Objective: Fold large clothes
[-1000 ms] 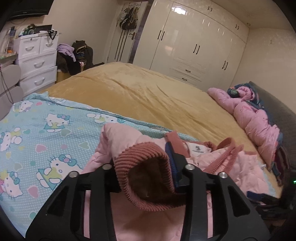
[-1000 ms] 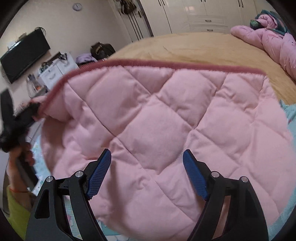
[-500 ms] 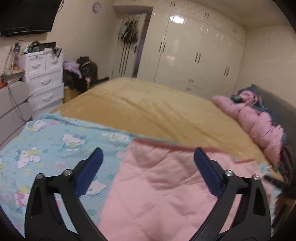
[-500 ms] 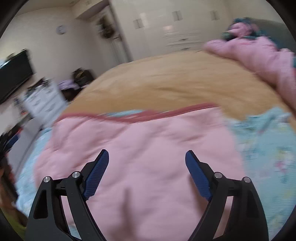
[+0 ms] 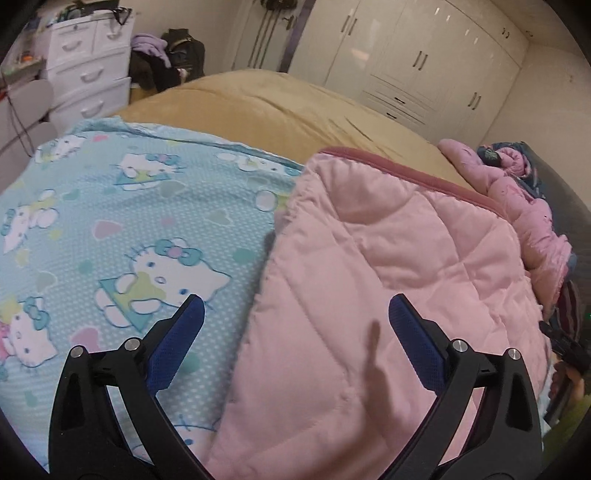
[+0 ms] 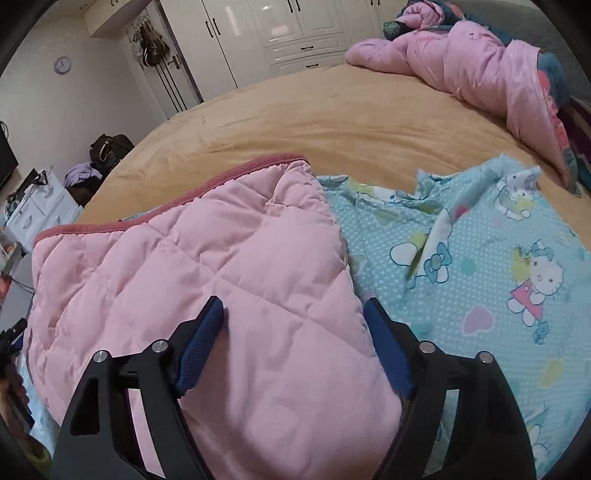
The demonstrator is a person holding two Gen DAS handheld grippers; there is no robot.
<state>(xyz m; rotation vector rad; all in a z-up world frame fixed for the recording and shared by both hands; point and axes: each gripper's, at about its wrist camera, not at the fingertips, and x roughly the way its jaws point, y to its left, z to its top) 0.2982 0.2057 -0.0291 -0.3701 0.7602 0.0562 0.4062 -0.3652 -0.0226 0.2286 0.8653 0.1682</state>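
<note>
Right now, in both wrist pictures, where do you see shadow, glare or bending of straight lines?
Left wrist view: a narrow dark shadow lies on the pink quilted jacket; the wardrobe doors curve from the fisheye. Right wrist view: a bright glare spot sits on the wardrobe; the picture corners are black.

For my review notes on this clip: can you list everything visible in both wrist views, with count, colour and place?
quilted jacket: one, pink with darker pink trim, folded on the cartoon sheet
cartoon sheet: one, light blue with cat print, over the near bed
blanket: one, tan, covering the bed
duvet: one, pink, bunched at the far bed edge
wardrobe: one, white, back wall
drawer unit: one, white, left of the bed
left gripper: black with blue pads, open, over the jacket edge
right gripper: black with blue pads, closing, jacket between its jaws
</note>
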